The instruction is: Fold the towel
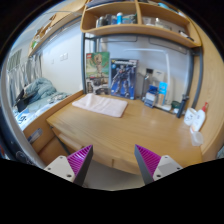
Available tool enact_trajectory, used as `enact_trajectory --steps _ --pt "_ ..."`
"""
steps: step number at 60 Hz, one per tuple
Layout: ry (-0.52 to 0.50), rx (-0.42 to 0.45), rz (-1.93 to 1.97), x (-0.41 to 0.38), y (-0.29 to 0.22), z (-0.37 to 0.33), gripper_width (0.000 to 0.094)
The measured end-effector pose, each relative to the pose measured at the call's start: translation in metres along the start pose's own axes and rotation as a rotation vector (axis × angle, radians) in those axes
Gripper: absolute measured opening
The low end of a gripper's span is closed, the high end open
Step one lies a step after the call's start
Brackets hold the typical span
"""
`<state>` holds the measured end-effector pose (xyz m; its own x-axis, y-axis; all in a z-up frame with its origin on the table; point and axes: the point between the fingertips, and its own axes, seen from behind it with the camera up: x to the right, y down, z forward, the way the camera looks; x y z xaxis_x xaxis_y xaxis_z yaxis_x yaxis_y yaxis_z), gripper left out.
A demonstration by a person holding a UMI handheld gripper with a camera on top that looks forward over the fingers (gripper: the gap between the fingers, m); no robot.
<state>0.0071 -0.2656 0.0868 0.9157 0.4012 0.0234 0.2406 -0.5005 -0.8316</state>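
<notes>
A pale pink folded towel [100, 104] lies flat on the wooden desk [140, 130], toward its far left part. My gripper [113, 160] is well short of it, held back from the desk's near edge. Its two fingers with purple pads [80, 157] stand wide apart with nothing between them.
Two boxes with printed figures [110, 75] stand against the wall behind the towel. Small bottles and items [160, 97] sit at the desk's back right, a white bottle [196, 120] at the right. Shelves [135, 25] hang above. A bed with clutter [30, 100] lies to the left.
</notes>
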Motion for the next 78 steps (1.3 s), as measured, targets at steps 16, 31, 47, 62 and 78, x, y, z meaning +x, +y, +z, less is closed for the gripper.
enact_trajectory --steps 16,31,47,62,78 --pt "-0.047 -0.11 0.051 -0.133 -0.036 0.135 0.0854" --pt "-0.002 -0.132 0.119 -0.217 -0.124 0.278 0.0862" --pt "0.107 -0.145 0.155 -0.232 -0.191 0.404 0.0813" --pt "0.196 -0.205 0.087 -0.226 -0.179 0.447 0.0551" --pt "0.222 -0.187 0.041 -0.225 -0.182 0.451 0.0051"
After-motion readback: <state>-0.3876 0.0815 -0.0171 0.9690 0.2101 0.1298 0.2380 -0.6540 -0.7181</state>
